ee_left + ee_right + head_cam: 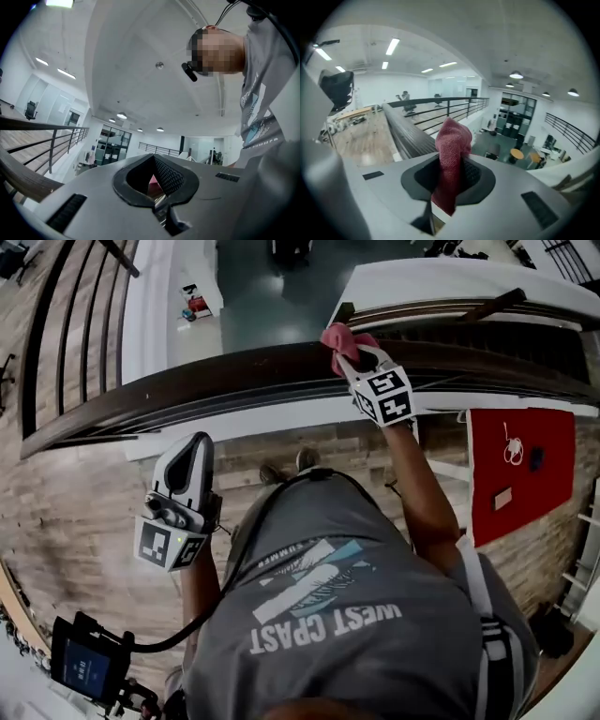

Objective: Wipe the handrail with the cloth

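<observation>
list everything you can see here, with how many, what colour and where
handrail: one, dark brown, curving across the head view
cloth: one, pinkish red, on the handrail, pinched in the right gripper
railing bars: several, dark, upper left
wood floor: brown planks, under the person
red panel: one, right side, small items on it that are too small to name
screen device: one, black with a blue display, lower left
shirt: one, grey with print, the person's
left gripper: white, jaws together, nothing held, away from the rail
right gripper: white, at the rail, shut on the cloth
</observation>
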{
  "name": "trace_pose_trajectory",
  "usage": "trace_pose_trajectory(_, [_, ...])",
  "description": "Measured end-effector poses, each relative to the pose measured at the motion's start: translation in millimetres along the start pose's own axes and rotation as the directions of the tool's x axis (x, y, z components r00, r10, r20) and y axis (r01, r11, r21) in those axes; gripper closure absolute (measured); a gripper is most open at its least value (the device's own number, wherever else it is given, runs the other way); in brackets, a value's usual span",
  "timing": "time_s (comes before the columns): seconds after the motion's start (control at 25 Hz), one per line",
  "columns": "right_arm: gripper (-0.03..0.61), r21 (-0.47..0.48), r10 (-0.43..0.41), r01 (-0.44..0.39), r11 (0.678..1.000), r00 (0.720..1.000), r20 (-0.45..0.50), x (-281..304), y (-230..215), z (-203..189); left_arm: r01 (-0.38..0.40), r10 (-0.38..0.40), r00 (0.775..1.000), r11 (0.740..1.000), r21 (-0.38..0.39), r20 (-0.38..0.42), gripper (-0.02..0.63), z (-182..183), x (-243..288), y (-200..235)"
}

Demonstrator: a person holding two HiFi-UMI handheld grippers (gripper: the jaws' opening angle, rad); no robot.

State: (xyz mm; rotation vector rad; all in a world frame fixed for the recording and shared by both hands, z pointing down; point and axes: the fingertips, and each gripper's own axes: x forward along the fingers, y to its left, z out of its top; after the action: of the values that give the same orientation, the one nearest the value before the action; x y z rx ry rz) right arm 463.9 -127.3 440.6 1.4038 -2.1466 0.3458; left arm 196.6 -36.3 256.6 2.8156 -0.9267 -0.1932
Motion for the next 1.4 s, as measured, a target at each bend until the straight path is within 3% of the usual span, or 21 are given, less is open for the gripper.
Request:
trace_pose_trajectory(0.12, [0.525,-0.048,0.119,-0.119,0.992,0.993,-0.013,17,6,4,-0.019,0.019,1.0,0.999,0.03,-0.022,0.609,1,12,6])
trace_pose_trajectory(0.28, [0.525,0.103,-0.046,0.046,0.994,0.999,-0.009,-16,-89,-33,-0.102,0.105,0.993,0.993,0.067,-0.049,0.609,6,7,23])
trace_pose_trajectory(0.4, [0.525,0.128,-0.109,0.11,0.986,0.994,-0.012,-18,-105,-33,-0.164,0.169,0.983,0.984,0.067,-0.079,0.609,-2,-3,35])
trace_pose_trajectory(0.52, [0.525,0.013,-0.004,0.004,1.0,1.0,-0.011,21,-38,-2,-0.166,0.17,0.98,0.985,0.049,-0.102,0.609,-12,-5,32])
trace_pose_trajectory(0.64, [0.525,-0.131,0.188,-0.19,0.973,0.982,-0.027,58,60,28,-0.156,0.163,0.982,0.985,0.076,-0.093,0.609,-11,-9,33])
trace_pose_trajectory(0.76, [0.525,-0.118,0.3,-0.301,0.946,0.954,-0.032,67,94,29,-0.167,0.173,0.983,0.981,0.1,-0.055,0.609,-1,-28,37])
trace_pose_trajectory(0.84, [0.525,-0.017,0.261,-0.261,0.965,0.965,-0.013,52,67,17,-0.175,0.178,0.984,0.98,0.091,-0.024,0.609,10,-51,39])
trace_pose_trajectory(0.96, [0.525,0.094,0.051,-0.051,0.994,0.999,0.003,26,11,-1,-0.223,0.226,0.974,0.969,0.106,-0.017,0.609,18,-111,63])
trace_pose_trajectory(1.04, [0.525,0.135,-0.076,0.078,0.988,0.997,-0.023,28,6,1,-0.251,0.255,0.967,0.961,0.112,-0.023,0.609,21,-158,91])
trace_pose_trajectory(1.08, [0.525,0.139,-0.111,0.115,0.983,0.993,-0.039,35,19,7,-0.255,0.258,0.966,0.961,0.108,-0.022,0.609,25,-179,105])
trace_pose_trajectory(1.16, [0.525,0.128,-0.102,0.106,0.986,0.994,-0.039,62,72,32,-0.245,0.247,0.969,0.964,0.102,-0.006,0.609,36,-214,130])
trace_pose_trajectory(1.32, [0.525,-0.005,0.033,-0.033,0.999,0.999,0.011,146,225,117,-0.212,0.209,0.977,0.972,0.102,0.037,0.609,58,-272,179])
trace_pose_trajectory(1.4, [0.525,-0.05,0.087,-0.087,0.995,0.996,-0.003,176,279,144,-0.196,0.192,0.98,0.976,0.097,0.05,0.609,69,-303,201])
